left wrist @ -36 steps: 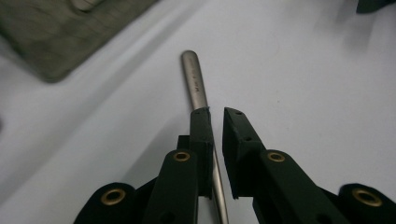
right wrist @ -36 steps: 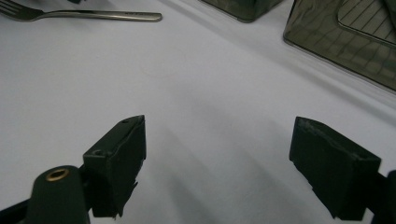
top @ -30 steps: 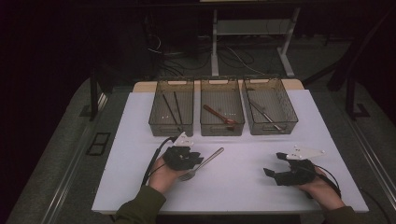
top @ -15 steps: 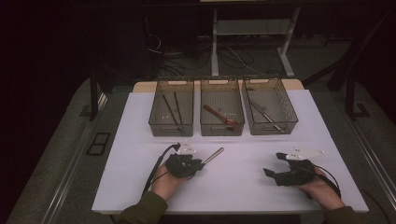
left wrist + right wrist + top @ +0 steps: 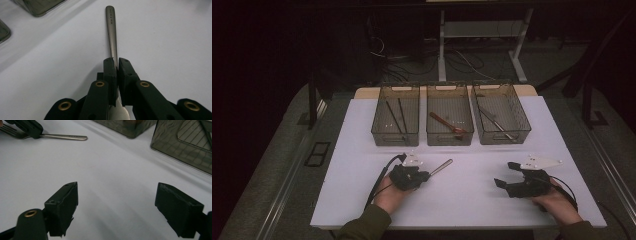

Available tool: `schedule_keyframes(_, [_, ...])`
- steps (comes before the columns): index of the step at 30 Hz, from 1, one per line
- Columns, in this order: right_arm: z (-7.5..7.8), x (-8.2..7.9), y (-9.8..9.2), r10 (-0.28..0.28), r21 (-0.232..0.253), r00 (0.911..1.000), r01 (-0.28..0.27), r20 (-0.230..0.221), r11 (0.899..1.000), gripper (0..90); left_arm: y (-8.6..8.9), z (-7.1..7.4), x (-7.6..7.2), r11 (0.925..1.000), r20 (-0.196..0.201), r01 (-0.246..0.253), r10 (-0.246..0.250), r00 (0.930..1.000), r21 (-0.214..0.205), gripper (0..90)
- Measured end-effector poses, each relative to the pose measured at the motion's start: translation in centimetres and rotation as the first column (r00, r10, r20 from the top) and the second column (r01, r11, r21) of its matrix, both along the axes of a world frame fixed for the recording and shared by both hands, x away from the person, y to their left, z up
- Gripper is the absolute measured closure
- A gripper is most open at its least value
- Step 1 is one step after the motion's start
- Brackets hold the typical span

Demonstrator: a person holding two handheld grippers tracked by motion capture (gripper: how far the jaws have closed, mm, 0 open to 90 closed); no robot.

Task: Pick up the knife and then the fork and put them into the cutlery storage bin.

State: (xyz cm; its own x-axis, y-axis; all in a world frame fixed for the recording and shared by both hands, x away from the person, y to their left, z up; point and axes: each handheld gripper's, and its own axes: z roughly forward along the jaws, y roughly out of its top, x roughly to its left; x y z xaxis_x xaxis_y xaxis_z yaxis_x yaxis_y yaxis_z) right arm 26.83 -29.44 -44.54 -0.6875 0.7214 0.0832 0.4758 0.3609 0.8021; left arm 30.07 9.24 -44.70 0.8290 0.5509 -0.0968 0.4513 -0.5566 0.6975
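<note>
A metal fork (image 5: 442, 166) lies on the white table (image 5: 462, 200), its handle pointing away to the right. My left gripper (image 5: 424, 176) is shut on the fork (image 5: 111, 30) near its neck. The jaws have just been closing, and both pads press on the thin handle where my left gripper (image 5: 117, 61) meets it. In the right gripper view the fork (image 5: 62, 137) and the left gripper (image 5: 32, 130) appear at the top left, tines behind the jaws. My right gripper (image 5: 504, 173) rests low on the table at the right. It (image 5: 117, 195) stands open with nothing between its pads.
Three smoky plastic bins stand in a row at the back. The left bin (image 5: 395, 137) holds two dark sticks, the middle bin (image 5: 450, 139) a reddish-brown utensil (image 5: 447, 123), and the right bin (image 5: 503, 137) a metal utensil (image 5: 494, 124). Cables trail from both grippers.
My left hand has shifted slightly toward the person's side, and the gripper now sits over the fork's neck. The right hand and gripper have stayed where they were.
</note>
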Motion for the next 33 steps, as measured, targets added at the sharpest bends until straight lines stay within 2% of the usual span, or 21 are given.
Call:
schedule_keyframes(3, [0.2,0.2,-0.1,-0.007,0.004,0.9995,0.007,-0.032,1.000,17.9,0.1,0.3,0.0,0.9998,0.005,0.017,-0.017,0.9998,-0.004,84.4])
schedule_keyframes(4, [0.3,0.3,-0.2,0.000,0.010,0.9991,0.000,-0.043,1.000,17.9,0.1,0.5,-0.1,0.9997,0.008,0.017,-0.017,0.9998,-0.018,84.4])
schedule_keyframes(7, [0.6,0.3,-0.3,0.066,0.012,0.9956,-0.065,-0.066,0.998,17.8,0.2,1.0,-0.1,0.9989,0.014,0.044,-0.044,0.9989,-0.015,84.4])
schedule_keyframes(9, [0.9,0.4,-0.2,0.119,0.019,0.9858,-0.118,-0.118,0.993,14.0,0.3,1.3,-0.1,0.9980,0.012,0.060,-0.060,0.9981,-0.020,84.4])
schedule_keyframes(10, [0.9,0.5,-0.2,0.140,0.019,0.9823,-0.138,-0.125,0.990,13.9,0.3,1.4,-0.1,0.9973,0.011,0.069,-0.069,0.9976,-0.024,84.4])
schedule_keyframes(13, [1.3,0.4,0.1,0.183,0.009,0.9749,-0.183,-0.127,0.983,14.0,0.4,1.7,-0.2,0.9947,0.009,0.097,-0.097,0.9952,-0.034,84.4])
schedule_keyframes(19, [1.6,0.3,0.8,0.208,-0.018,0.9699,-0.212,-0.125,0.977,15.2,0.1,2.2,-0.4,0.9858,0.012,0.157,-0.156,0.9876,-0.060,84.4])
schedule_keyframes(21, [1.6,0.4,1.1,0.218,-0.027,0.9677,-0.223,-0.127,0.975,16.3,-0.1,2.4,-0.5,0.9789,0.012,0.191,-0.191,0.9816,-0.072,84.4])
schedule_keyframes(23, [1.8,0.4,1.5,0.251,-0.041,0.9605,-0.257,-0.120,0.965,19.2,-0.5,2.5,-0.8,0.9705,0.015,0.227,-0.227,0.9739,-0.081,84.4])
schedule_keyframes(27, [2.4,0.5,2.3,0.298,-0.052,0.9478,-0.305,-0.114,0.951,23.4,-1.3,2.8,-1.1,0.9552,0.010,0.287,-0.287,0.9580,-0.074,84.4])
schedule_keyframes(30, [3.0,0.8,3.1,0.337,-0.048,0.9354,-0.343,-0.107,0.938,26.1,-1.9,2.9,-1.4,0.9451,0.009,0.318,-0.318,0.9481,-0.077,84.4])
schedule_keyframes(32, [3.5,0.9,3.8,0.363,-0.041,0.9263,-0.368,-0.102,0.929,26.1,-2.3,3.0,-1.4,0.9327,0.021,0.353,-0.353,0.9355,-0.073,84.4])
schedule_keyframes(33, [3.6,0.9,4.2,0.378,-0.044,0.9204,-0.384,-0.099,0.922,26.5,-2.5,3.1,-1.6,0.9288,0.020,0.362,-0.362,0.9320,-0.077,84.4])
